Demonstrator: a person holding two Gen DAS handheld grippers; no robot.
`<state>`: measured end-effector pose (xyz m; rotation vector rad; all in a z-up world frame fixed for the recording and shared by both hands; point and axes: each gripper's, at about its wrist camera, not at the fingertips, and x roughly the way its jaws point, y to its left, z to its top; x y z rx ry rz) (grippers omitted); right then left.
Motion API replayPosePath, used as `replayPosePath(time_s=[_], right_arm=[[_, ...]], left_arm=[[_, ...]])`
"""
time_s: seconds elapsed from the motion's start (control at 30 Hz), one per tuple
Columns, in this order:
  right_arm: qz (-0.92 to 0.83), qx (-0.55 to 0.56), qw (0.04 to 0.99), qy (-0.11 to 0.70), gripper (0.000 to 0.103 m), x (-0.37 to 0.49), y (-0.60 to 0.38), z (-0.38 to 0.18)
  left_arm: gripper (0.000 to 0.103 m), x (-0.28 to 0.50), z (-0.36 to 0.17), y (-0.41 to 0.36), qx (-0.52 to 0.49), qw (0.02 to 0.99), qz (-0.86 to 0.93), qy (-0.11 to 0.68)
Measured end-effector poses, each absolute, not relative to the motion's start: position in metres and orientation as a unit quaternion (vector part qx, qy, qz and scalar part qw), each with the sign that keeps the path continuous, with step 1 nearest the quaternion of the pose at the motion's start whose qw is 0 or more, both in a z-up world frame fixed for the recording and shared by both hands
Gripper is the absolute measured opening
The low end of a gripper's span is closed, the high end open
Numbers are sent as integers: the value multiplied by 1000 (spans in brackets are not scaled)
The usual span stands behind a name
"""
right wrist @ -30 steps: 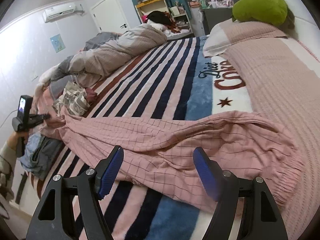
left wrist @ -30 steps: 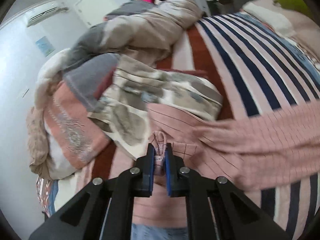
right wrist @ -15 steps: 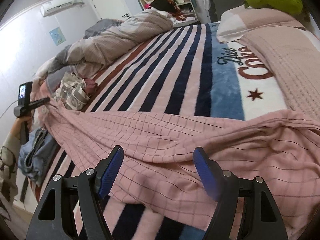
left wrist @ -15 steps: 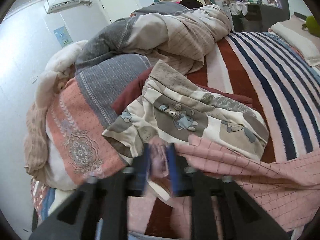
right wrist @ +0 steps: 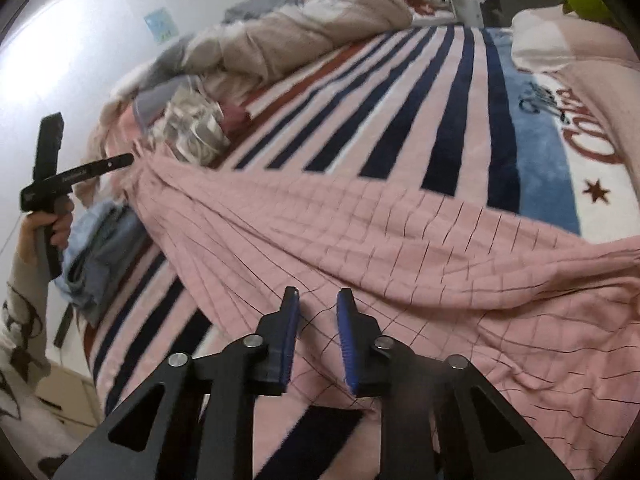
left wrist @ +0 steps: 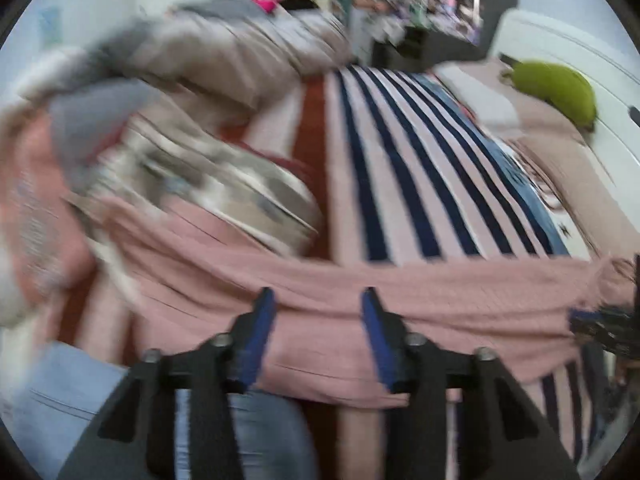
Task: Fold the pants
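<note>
One pink checked pants (right wrist: 360,232); two hand-held grippers: left (left wrist: 318,300), right (right wrist: 318,300); one green pillow (left wrist: 554,88).

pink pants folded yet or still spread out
Spread out, not folded: the pink pants stretch in one wrinkled layer across the striped blanket.

Pants (right wrist: 360,232): pink woven cloth, matt, thin dark grid lines, creased. Blanket (right wrist: 400,92): plush, fuzzy pile, striped. Duvet (right wrist: 304,36): soft quilted cloth, matt. Jeans (right wrist: 100,240): pale denim. Right gripper (right wrist: 318,320): matt black plastic arms, blue ribbed pads (right wrist: 347,340), shiny metal bolts. Left gripper (left wrist: 318,320): same make, blurred. Wall (right wrist: 92,60): smooth, slight sheen.
</note>
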<state>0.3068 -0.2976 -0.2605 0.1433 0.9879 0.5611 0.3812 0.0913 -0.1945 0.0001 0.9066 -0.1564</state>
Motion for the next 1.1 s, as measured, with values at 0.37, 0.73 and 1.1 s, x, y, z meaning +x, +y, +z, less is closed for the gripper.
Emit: replayPosePath(time_s=[0.37,0.73,1.1], right_arm=[[220,16,848,483,8,329,-309,-283],[127,-47,884,447,6,375,-334,-272],[88,-13,907,412,35,320,-387,-223]], left_arm=[[24,417,-258,22,41,868,-76,490],[24,469,-261,30,14,895,-1,445],[60,409,-214,7,-9,916,-67,396]])
